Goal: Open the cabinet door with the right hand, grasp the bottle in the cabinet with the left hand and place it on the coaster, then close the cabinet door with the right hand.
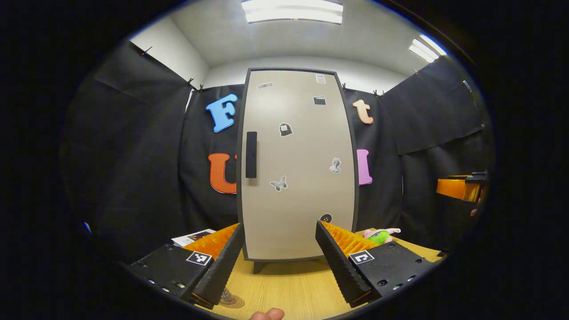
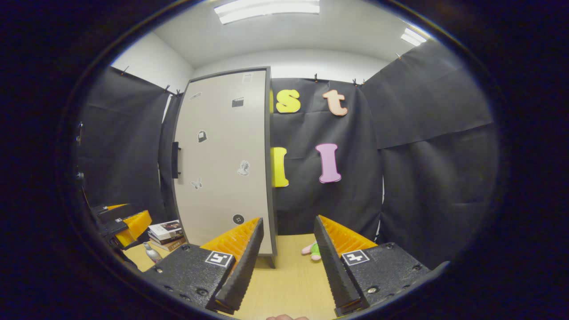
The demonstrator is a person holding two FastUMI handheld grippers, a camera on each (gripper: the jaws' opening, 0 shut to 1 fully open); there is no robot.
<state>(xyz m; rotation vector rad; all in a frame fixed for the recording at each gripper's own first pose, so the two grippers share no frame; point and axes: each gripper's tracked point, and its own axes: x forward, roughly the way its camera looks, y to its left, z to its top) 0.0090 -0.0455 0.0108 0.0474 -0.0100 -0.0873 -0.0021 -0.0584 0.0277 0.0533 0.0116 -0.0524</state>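
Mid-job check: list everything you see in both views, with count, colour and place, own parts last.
Cabinet: one, beige door shut, on the table.
Door handle: one, black, door's left edge.
Table: one, light wood.
Coaster: one, brownish, near table edge.
Bottle: one, pale, left of cabinet.
Books: small stack, left of cabinet.
Plush toy: one, green and pink, right of cabinet.
Left hand-held gripper: open, orange-black.
Right hand-held gripper: open, orange-black.
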